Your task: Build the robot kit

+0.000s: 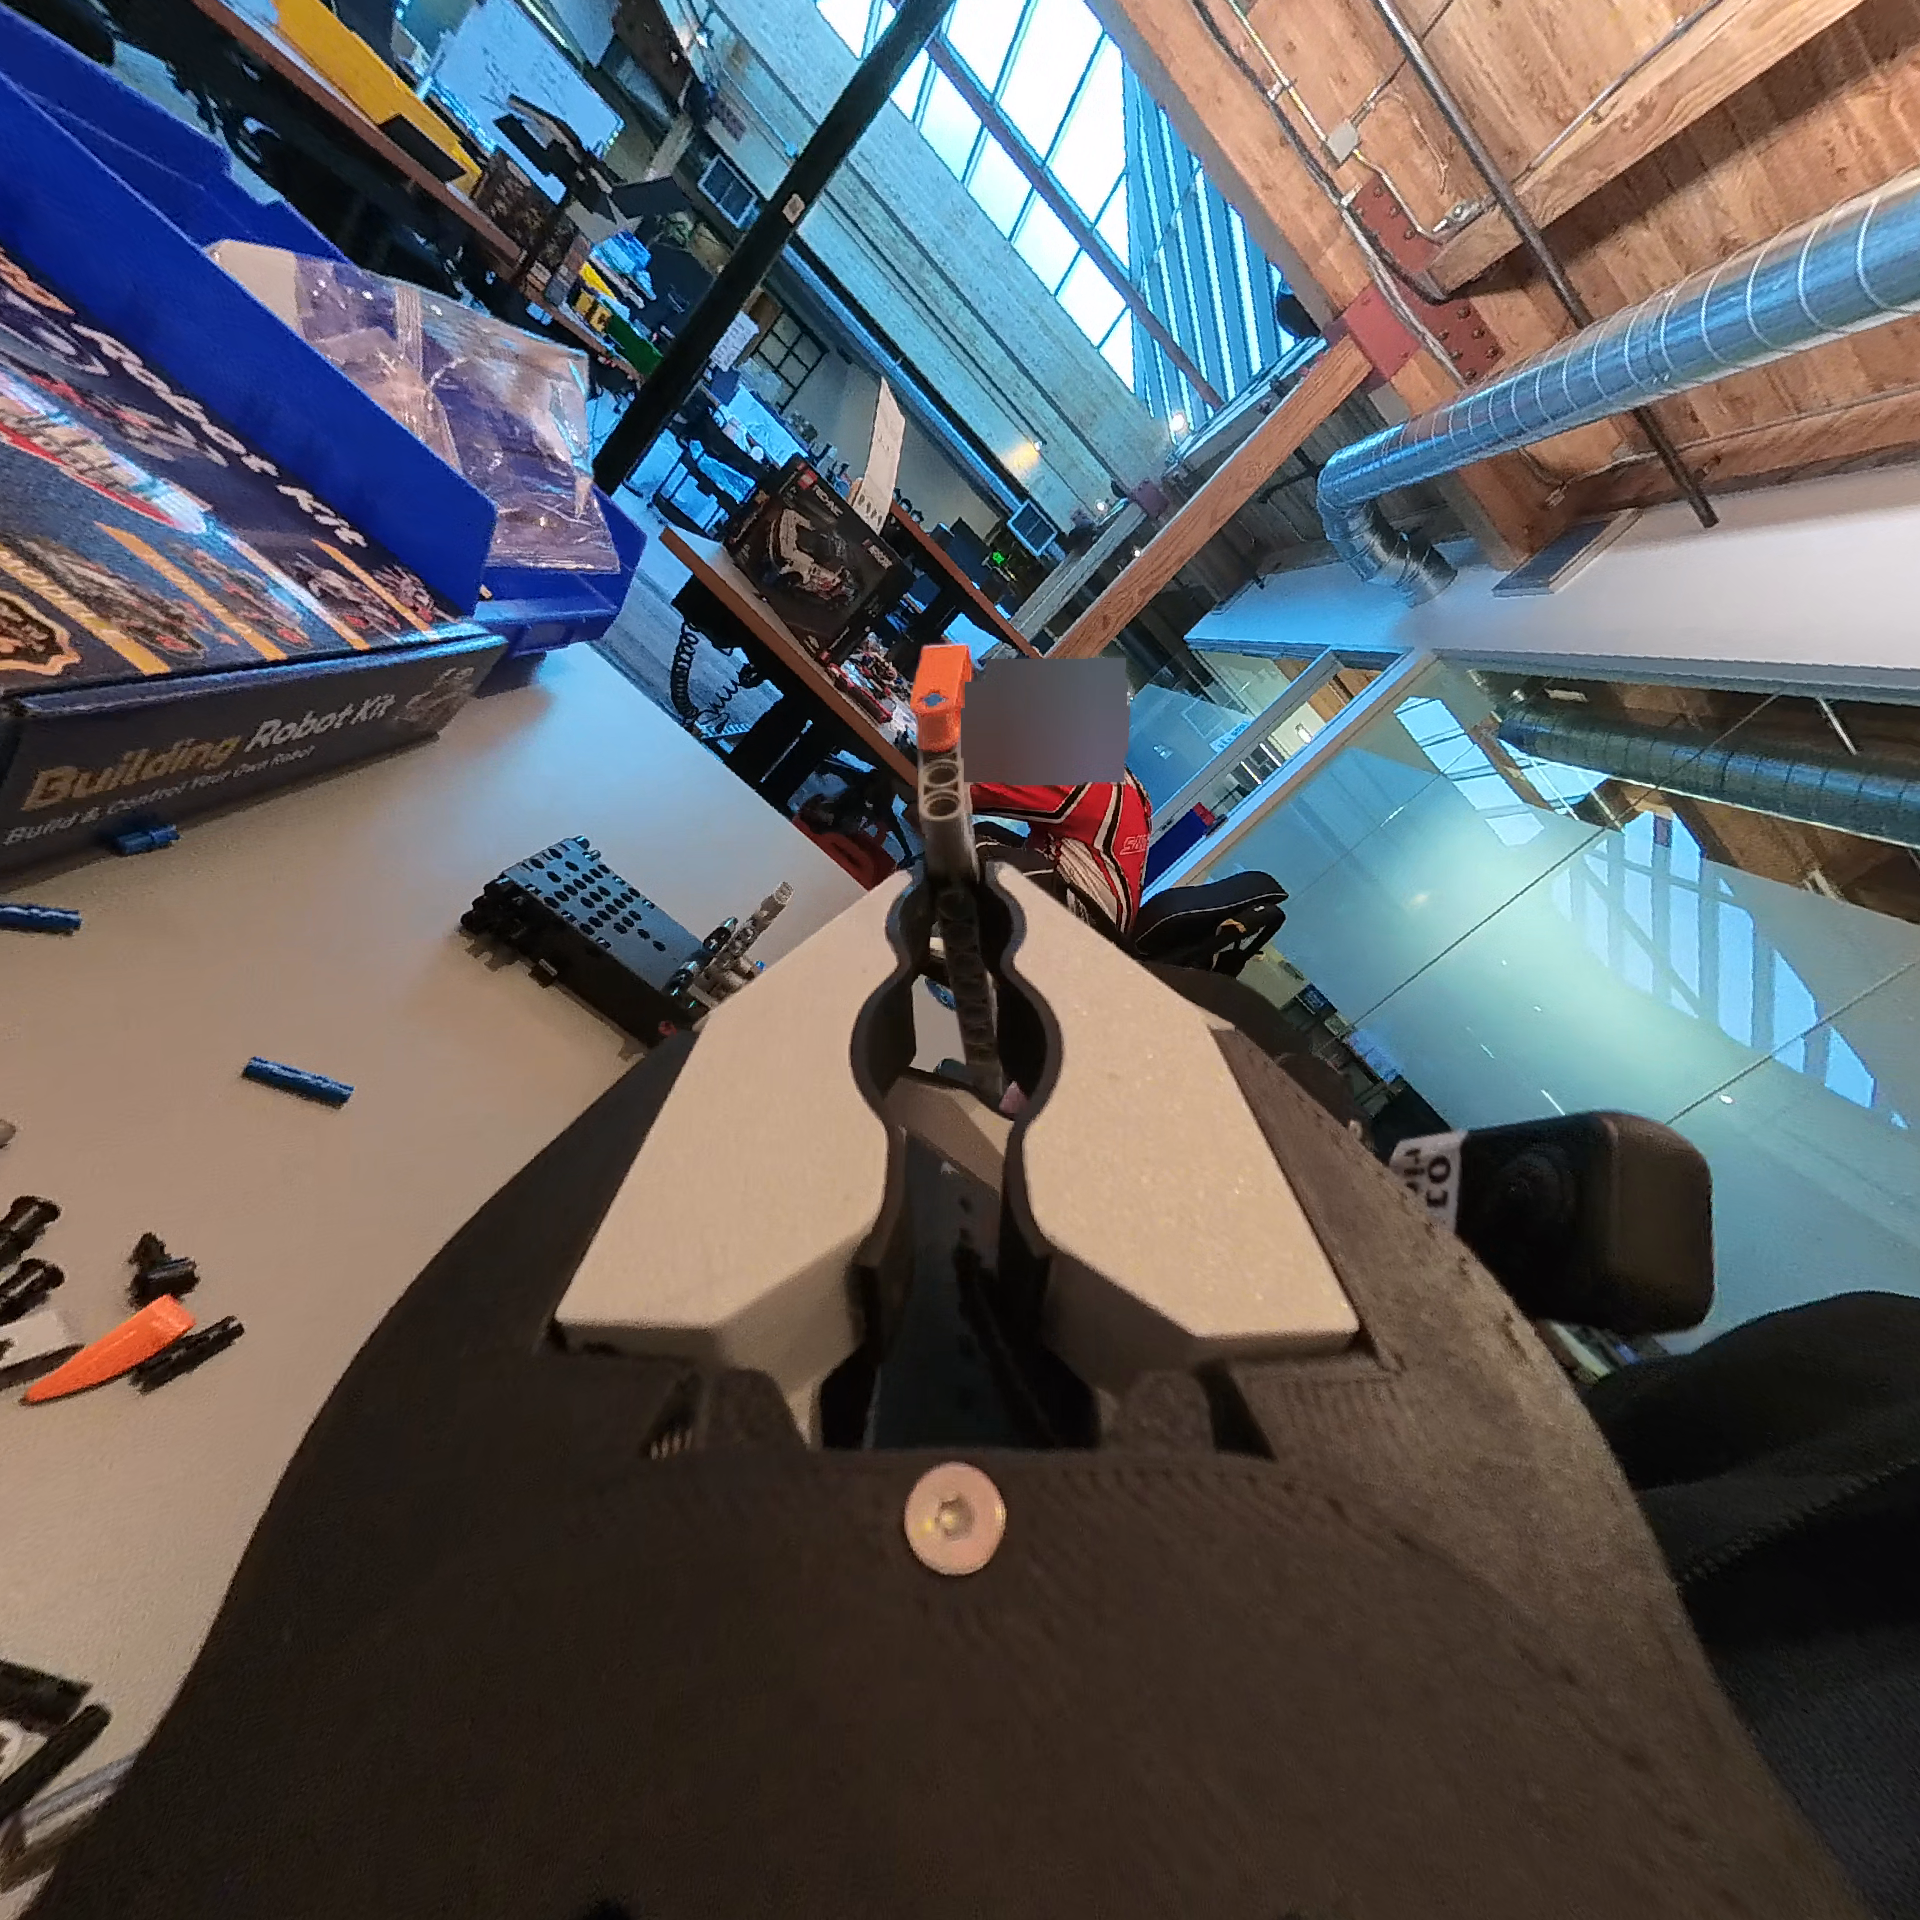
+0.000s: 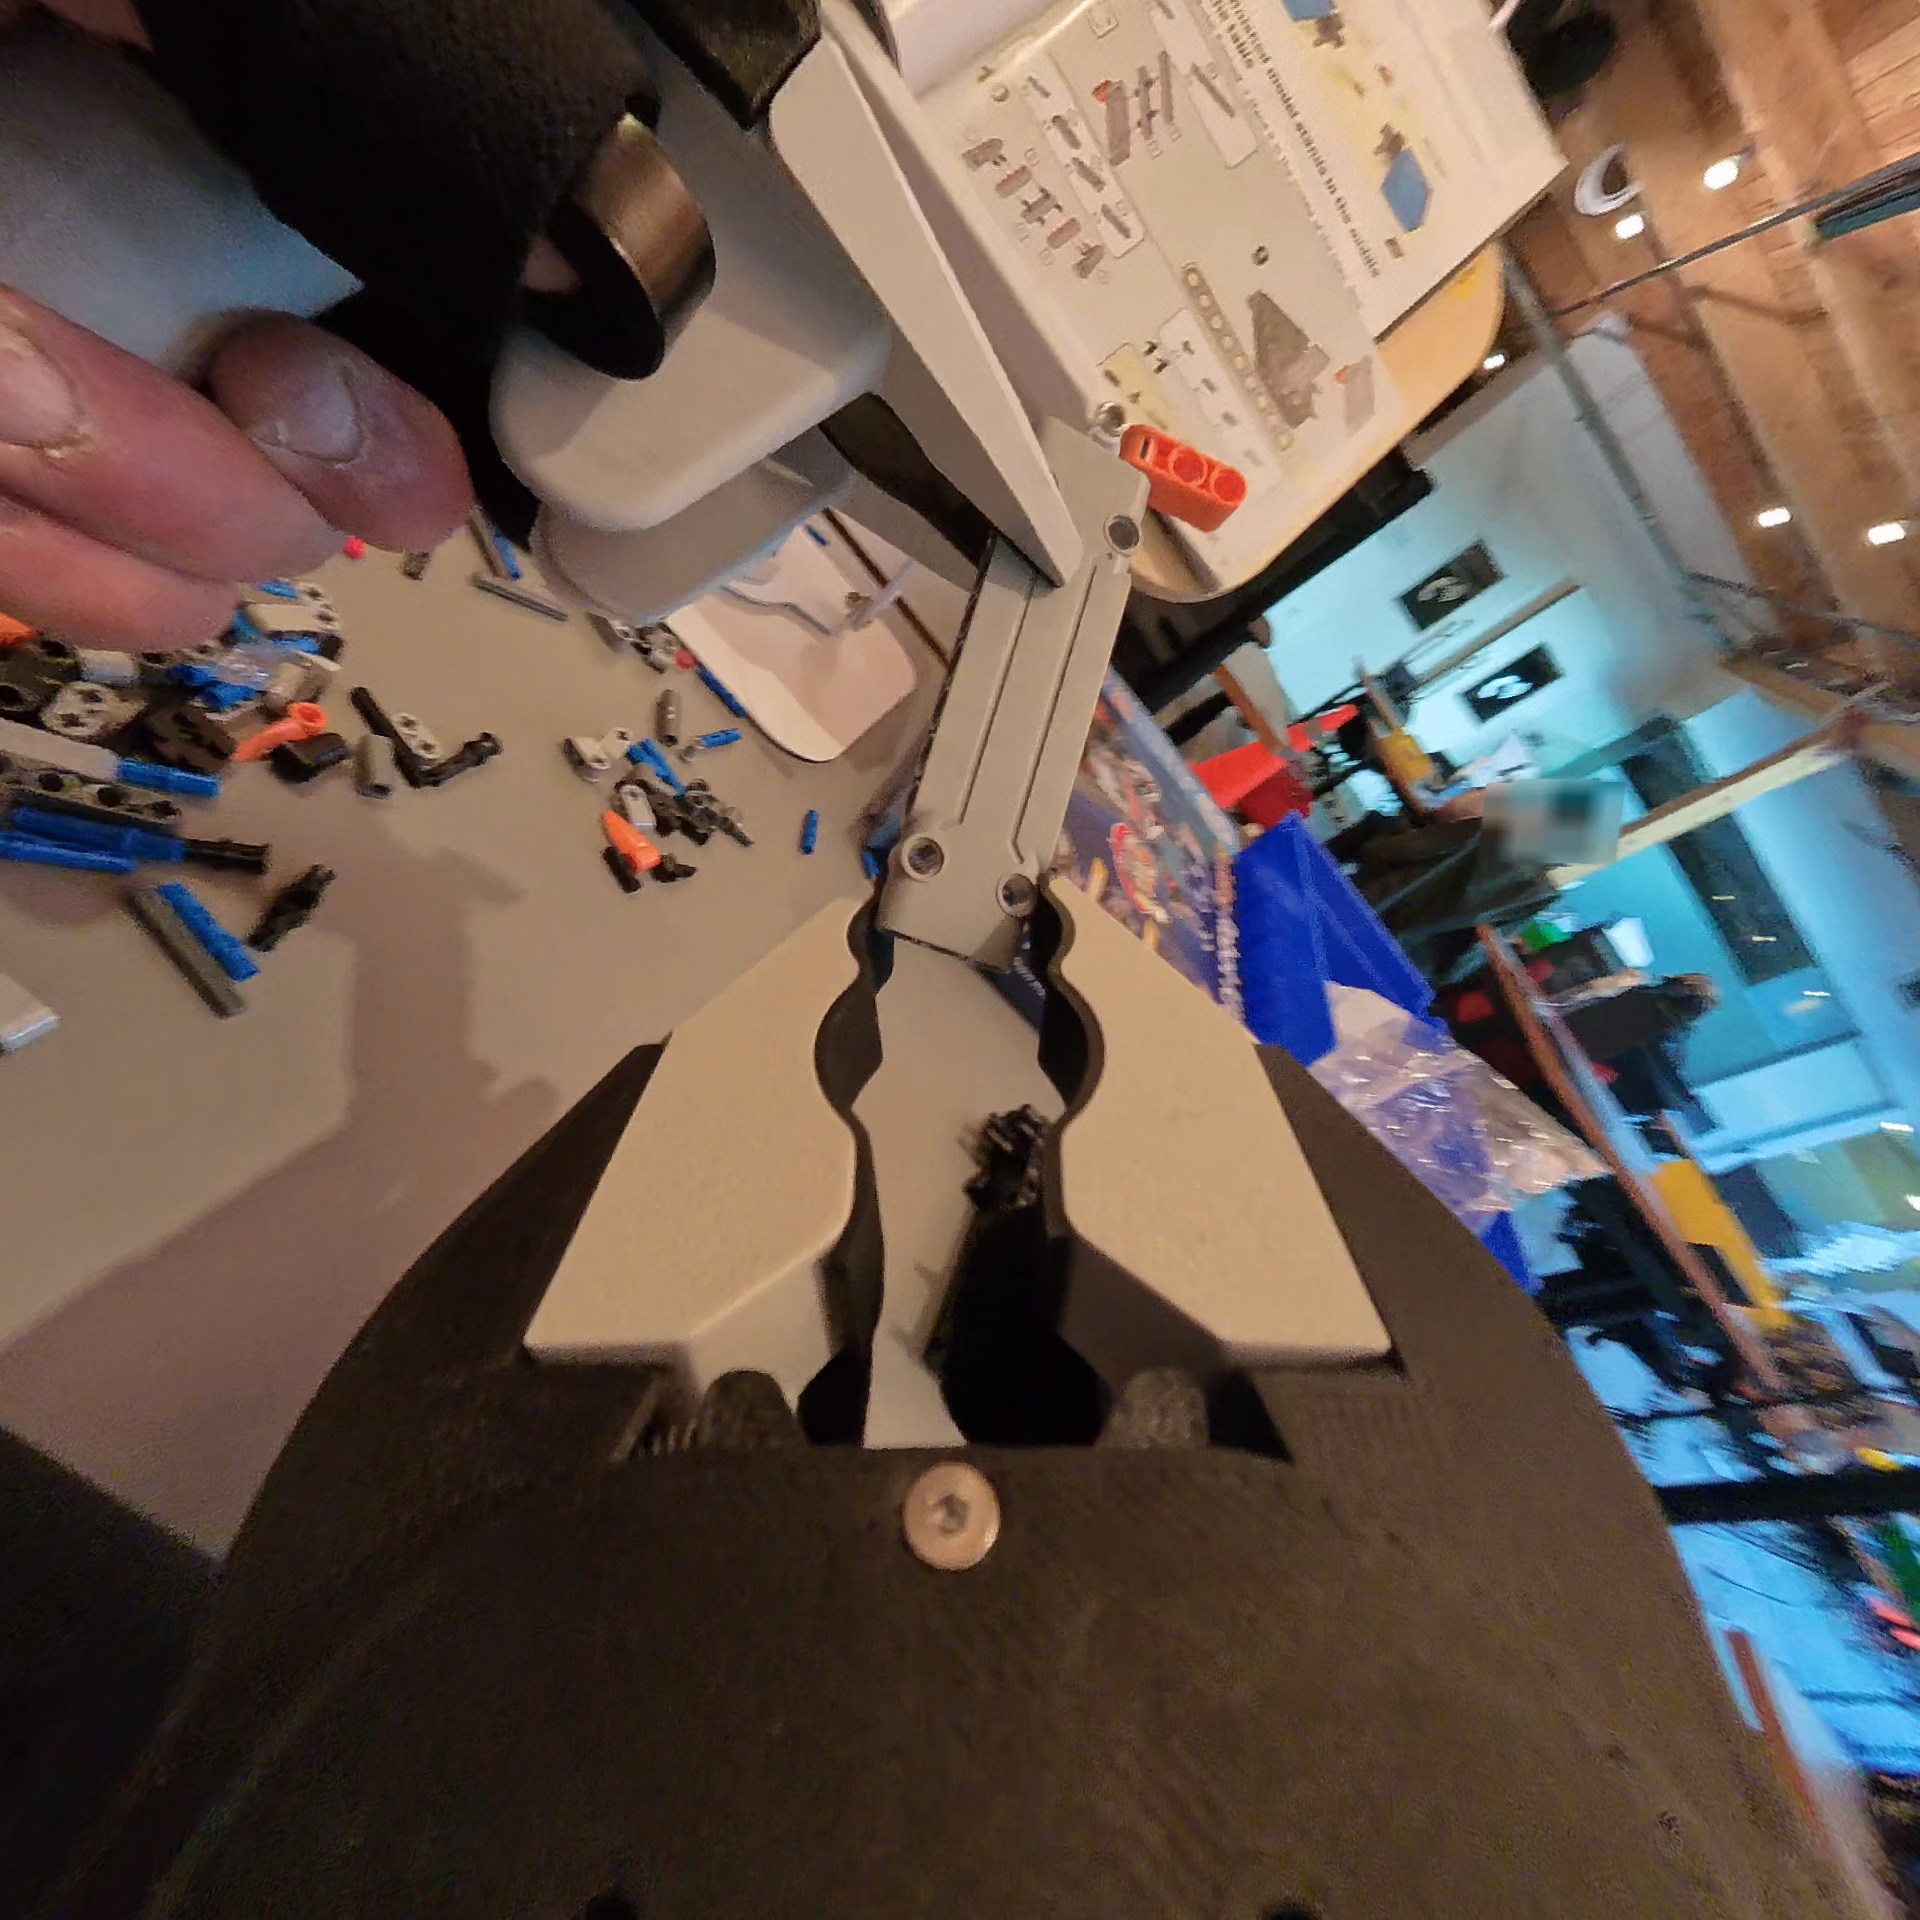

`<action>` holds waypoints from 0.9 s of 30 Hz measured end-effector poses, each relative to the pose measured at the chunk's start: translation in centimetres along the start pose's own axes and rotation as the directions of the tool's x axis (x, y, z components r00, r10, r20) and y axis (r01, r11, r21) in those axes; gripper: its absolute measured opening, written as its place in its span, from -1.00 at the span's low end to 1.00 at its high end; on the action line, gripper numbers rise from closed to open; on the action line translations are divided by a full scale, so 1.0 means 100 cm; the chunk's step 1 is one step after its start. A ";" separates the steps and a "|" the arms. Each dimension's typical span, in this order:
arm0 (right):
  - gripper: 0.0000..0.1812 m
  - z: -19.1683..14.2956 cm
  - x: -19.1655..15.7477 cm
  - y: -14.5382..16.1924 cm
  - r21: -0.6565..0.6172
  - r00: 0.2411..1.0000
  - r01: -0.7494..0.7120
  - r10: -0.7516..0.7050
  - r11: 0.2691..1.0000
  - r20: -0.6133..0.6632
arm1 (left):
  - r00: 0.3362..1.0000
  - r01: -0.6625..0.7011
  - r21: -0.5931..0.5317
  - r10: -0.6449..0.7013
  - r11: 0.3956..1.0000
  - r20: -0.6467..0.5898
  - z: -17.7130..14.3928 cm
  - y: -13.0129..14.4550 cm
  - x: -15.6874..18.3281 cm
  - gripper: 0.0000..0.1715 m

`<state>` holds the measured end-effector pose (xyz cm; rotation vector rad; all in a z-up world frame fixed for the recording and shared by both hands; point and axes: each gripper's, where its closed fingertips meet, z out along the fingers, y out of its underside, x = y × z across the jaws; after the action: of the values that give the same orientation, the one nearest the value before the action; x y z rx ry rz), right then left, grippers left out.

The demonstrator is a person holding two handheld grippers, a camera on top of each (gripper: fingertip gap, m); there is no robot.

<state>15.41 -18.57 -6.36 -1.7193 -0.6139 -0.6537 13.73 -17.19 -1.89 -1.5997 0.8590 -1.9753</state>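
My left gripper (image 1: 951, 883) is shut on a long grey beam (image 1: 943, 800) seen edge-on, with an orange piece (image 1: 940, 696) at its far end. In the right wrist view the same beam (image 2: 1003, 727) shows its flat face, with the orange three-hole piece (image 2: 1184, 478) at its top. It runs down from behind the left gripper's finger (image 2: 914, 291). Its lower end sits between the tips of my right gripper (image 2: 956, 914), which touch it on both sides. A small black studded piece (image 2: 1003, 1153) shows deeper in that gap. A gloved hand (image 2: 156, 468) holds the left gripper's handle.
The grey table (image 1: 312, 987) holds a kit box (image 1: 208, 727), blue bins (image 1: 312, 416) with a plastic bag, a black perforated block (image 1: 592, 925) and an orange wedge (image 1: 114, 1345). Loose pieces (image 2: 208, 790) lie to the left, with an instruction sheet (image 2: 1195, 208) behind and a blue bin (image 2: 1309, 935) to the right. The grippers' ends are close to 5 cm from one another.
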 end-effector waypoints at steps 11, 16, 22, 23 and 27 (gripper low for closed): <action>-0.73 -0.025 -0.016 -0.003 -0.103 0.605 -0.518 0.448 0.849 0.658 | 0.817 -0.522 -0.170 0.547 0.836 0.184 -0.030 -0.003 -0.006 -0.55; -0.73 -0.050 -0.030 -0.003 -0.246 0.288 -0.503 0.429 0.829 0.856 | 0.490 -0.804 -0.341 0.868 0.487 0.084 -0.032 0.000 0.009 -0.43; -0.73 -0.068 -0.041 -0.009 -0.300 0.054 -0.460 0.364 0.836 0.930 | 0.229 -0.899 -0.403 0.968 0.170 -0.102 -0.029 0.016 0.015 -0.38; -0.73 -0.069 -0.043 -0.009 -0.308 0.030 -0.449 0.358 0.839 0.933 | 0.209 -0.905 -0.405 0.965 0.129 -0.160 -0.029 0.025 0.017 -0.40; -0.74 -0.077 -0.047 -0.011 -0.330 -0.079 -0.426 0.329 0.842 0.941 | 0.168 -0.900 -0.433 0.952 0.043 -0.254 -0.032 0.044 0.012 -0.82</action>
<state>10.47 -26.11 -7.32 -1.9466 -0.9712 1.2559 10.18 -20.55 -4.60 -0.7576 1.8660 -0.6339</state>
